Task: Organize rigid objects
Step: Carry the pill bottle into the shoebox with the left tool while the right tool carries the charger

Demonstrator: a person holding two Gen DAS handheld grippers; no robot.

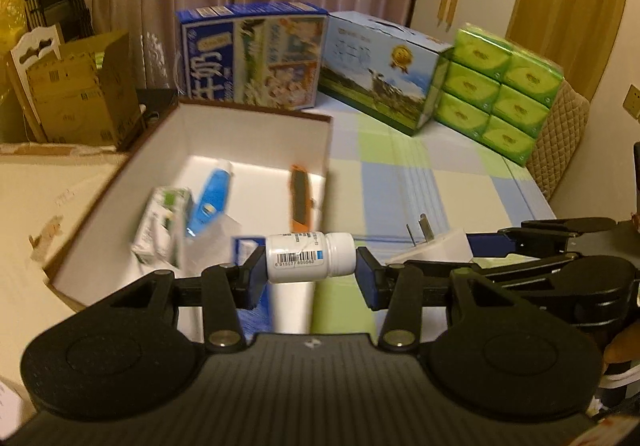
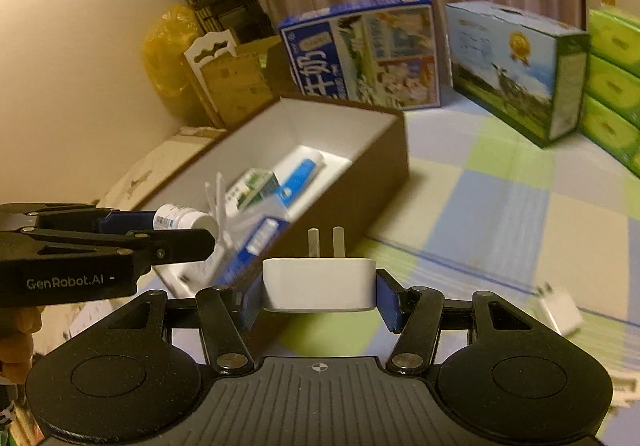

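Left wrist view: the left hand-held gripper is clamped on a white bottle, held crosswise between its pads, cap pointing right, near the open box. Right wrist view: the right hand-held gripper is clamped on a white plug, long axis left-right, prongs pointing away toward the box. A second plug lies on the checked cover at right.
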